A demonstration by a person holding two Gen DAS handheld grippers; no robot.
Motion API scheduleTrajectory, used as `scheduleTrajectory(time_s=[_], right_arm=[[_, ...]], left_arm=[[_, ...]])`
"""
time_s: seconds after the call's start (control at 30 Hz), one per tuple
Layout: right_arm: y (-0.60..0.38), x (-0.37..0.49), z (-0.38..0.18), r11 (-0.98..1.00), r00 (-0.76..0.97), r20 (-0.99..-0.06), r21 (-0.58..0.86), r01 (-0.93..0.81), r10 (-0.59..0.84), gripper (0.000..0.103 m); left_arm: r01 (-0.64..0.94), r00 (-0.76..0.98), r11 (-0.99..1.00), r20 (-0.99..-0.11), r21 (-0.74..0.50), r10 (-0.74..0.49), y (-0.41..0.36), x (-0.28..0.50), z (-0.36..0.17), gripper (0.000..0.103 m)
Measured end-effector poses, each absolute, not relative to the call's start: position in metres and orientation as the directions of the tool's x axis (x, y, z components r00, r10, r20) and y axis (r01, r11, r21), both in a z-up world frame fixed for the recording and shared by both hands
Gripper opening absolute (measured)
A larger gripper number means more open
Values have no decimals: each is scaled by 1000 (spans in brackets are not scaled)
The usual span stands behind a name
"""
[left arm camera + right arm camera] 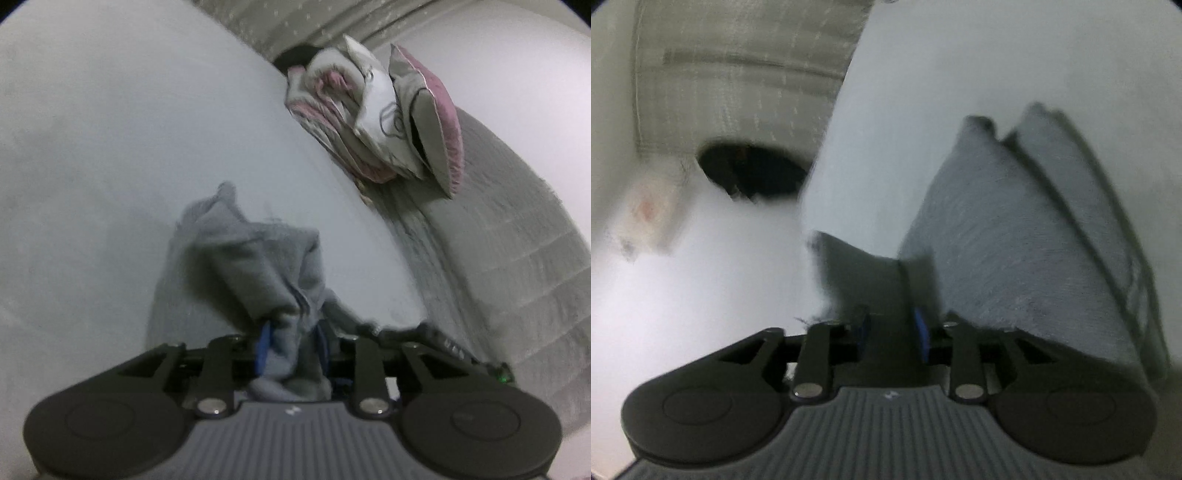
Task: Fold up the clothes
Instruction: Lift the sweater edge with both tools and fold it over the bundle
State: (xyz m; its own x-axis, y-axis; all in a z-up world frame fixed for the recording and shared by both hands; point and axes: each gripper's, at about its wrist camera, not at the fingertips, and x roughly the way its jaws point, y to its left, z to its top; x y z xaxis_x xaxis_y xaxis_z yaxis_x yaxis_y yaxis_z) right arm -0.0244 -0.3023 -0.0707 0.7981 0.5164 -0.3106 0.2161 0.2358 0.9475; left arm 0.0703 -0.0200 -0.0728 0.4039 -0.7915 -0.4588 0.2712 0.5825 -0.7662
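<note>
A grey garment (pixel 236 266) is seen pinched in the left tool (pixel 291 347), whose blue-padded fingers (pixel 263 350) are pressed together on a bunched fold of the cloth. From the grip, the fabric is draped forward onto a pale, smooth bed sheet (pixel 110 147), where it is gathered in loose ridges. Toward the far right edge of the sheet, a heap of pink-and-grey bedding (pixel 332 110) and two cushions (pixel 436 122) are propped against a grey quilted cover (pixel 517 240).

In the right wrist view, the same grey garment (pixel 1015 240) is shown clamped in the right tool (pixel 892 328), a dark flap of the cloth being gripped between its blue pads (pixel 921 332). The bulk of the garment is spread to the right of the tool in broad, tent-like folds over the pale sheet (pixel 923 74). At the left, beyond the sheet's edge, a quilted cover (pixel 738 74) and a dark gap (pixel 753 173) are visible, heavily blurred.
</note>
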Motion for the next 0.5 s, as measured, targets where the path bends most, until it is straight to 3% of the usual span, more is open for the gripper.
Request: scheduleTrajectory(time_s=[0.07, 0.37, 0.5], right_arm=[[-310, -32, -76, 144, 815, -258, 966, 214, 519, 47], [-307, -43, -64, 201, 816, -293, 954, 220, 499, 56], [-312, -24, -67, 203, 821, -284, 957, 209, 495, 63]], left_arm=[[288, 383, 566, -449, -772, -807, -24, 68, -75, 36], [412, 331, 527, -416, -743, -847, -37, 52, -70, 53], [475, 306, 513, -413, -715, -858, -41, 45, -67, 55]])
